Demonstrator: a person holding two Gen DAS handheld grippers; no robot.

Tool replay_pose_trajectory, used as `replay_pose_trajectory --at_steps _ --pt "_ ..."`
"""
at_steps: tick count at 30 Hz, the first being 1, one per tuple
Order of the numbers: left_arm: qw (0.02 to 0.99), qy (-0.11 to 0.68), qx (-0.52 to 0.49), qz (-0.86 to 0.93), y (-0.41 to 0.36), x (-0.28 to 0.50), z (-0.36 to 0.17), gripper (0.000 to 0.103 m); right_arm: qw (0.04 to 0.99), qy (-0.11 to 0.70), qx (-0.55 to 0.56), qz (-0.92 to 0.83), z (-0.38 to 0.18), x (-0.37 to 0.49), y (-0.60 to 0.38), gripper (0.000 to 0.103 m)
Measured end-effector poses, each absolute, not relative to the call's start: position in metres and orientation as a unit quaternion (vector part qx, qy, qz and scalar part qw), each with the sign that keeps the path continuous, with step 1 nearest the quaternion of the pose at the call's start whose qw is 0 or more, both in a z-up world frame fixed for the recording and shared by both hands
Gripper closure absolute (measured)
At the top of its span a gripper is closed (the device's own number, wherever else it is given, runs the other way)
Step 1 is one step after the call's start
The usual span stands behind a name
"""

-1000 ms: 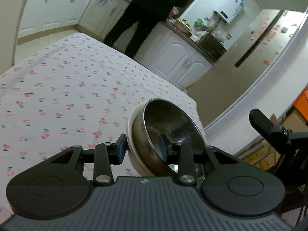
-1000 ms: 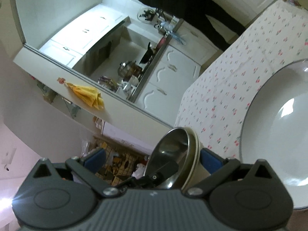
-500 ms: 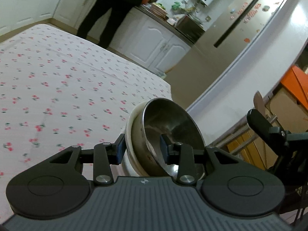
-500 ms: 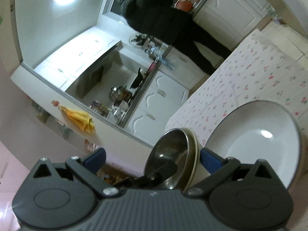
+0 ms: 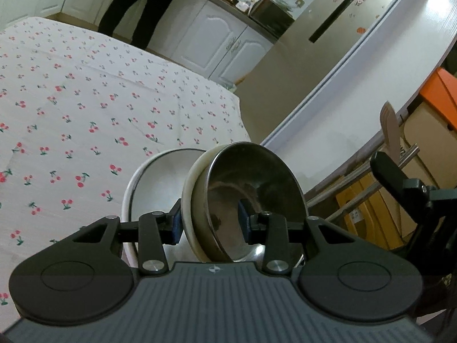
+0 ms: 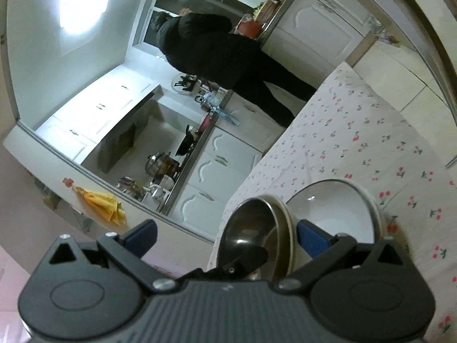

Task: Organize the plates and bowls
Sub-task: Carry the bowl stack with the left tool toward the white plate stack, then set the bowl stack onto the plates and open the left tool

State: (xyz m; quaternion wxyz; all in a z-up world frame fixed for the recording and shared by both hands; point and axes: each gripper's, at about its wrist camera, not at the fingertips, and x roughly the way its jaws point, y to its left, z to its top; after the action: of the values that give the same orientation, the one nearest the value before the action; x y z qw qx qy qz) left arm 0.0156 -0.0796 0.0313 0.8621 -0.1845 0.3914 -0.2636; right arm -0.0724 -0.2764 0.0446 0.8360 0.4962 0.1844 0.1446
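1. Partly, our gripper bodies cover the lower rims of the steel bowl (image 5: 254, 188) and the cream bowl (image 5: 192, 183) nested behind it.
2. Our left gripper (image 5: 210, 218) has its fingers clamped on both rims, bowls tilted above the worktop (image 5: 85, 108).
3. Our right gripper (image 6: 225, 235) fingers stand wide, touching nothing.
4. Just behind lies a white plate (image 6: 334, 208).

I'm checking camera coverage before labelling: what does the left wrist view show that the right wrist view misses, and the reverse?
Only the left wrist view: the steel refrigerator with magnets and an orange box.
Only the right wrist view: a yellow cloth, the steel pot on the counter, and the right gripper, jaws open.
Both: the stainless steel bowl nested in a cream bowl, clamped by the left gripper; the white plate; the cherry-print tablecloth; a person in black.
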Motion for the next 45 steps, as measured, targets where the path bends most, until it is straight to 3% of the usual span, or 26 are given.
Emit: replay_pose_trajectory --at_steps 17,25,33,36,45 --pt "0.861 0.397 -0.178 -0.262 -0.099 0.031 0.018 0.06 0.83 0.2 0.505 0.127 0.03 -0.066 -0.283 0.0" --pt "0.875 0.376 -0.156 -0.262 -0.098 0.028 0.026 0.035 0.842 0.206 0.486 0.11 0.033 -0.066 -0.281 0.0" --pt "0.889 0.355 -0.132 -0.257 -0.092 0.019 0.037 0.019 0.87 0.202 0.442 0.086 0.047 -0.073 -0.274 0.0" --pt "0.896 0.345 -0.119 -0.252 -0.09 0.014 0.041 0.005 0.879 0.203 0.424 0.079 0.051 -0.076 -0.27 0.0" --pt "0.913 0.334 -0.091 -0.218 -0.074 0.001 0.049 0.003 0.907 0.206 0.361 0.065 0.064 -0.082 -0.248 0.0"
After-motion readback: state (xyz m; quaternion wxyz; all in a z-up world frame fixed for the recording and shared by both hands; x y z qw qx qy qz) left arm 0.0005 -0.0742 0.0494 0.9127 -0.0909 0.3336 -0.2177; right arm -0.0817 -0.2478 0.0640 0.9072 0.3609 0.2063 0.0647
